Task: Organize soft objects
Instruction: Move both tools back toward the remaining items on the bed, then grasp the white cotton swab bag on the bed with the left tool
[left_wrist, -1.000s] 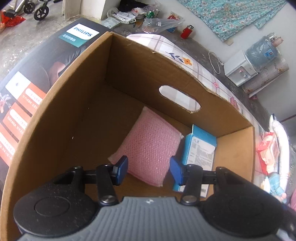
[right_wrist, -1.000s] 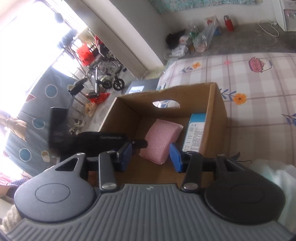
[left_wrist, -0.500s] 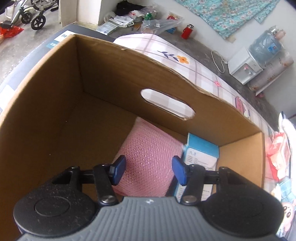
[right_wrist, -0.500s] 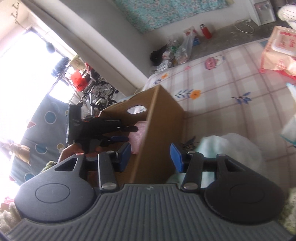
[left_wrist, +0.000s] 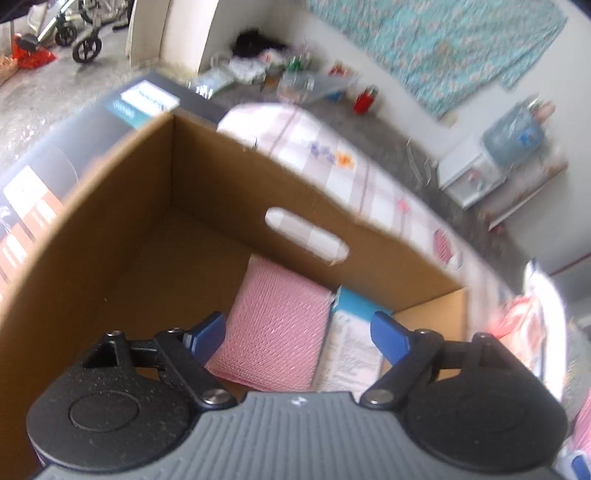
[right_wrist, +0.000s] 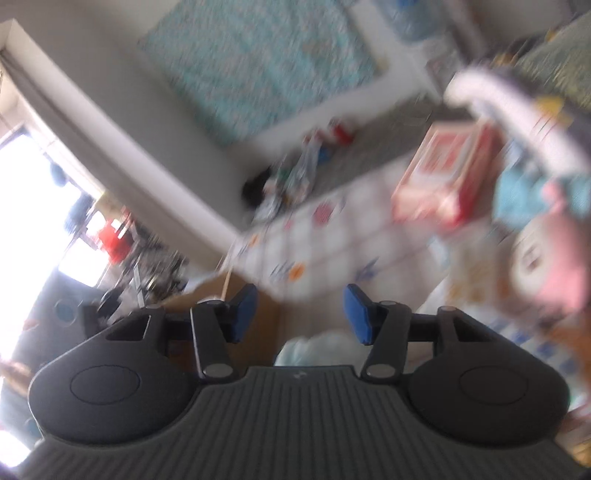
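Right wrist view is heavily motion-blurred. The left gripper (left_wrist: 297, 334) hides the near edges of the pink cushion (left_wrist: 273, 332) and blue packet (left_wrist: 351, 343).

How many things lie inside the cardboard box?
2: a pink pad on the floor of the box, and a blue packet right of it. The gripper hides the near floor.

A red bottle (left_wrist: 365, 99) is standing on the gray floor (left_wrist: 391, 147). A water jug (left_wrist: 515, 134) is sitting on a white dispenser (left_wrist: 469, 177). A flowery cloth (left_wrist: 424, 48) is hanging on the wall.
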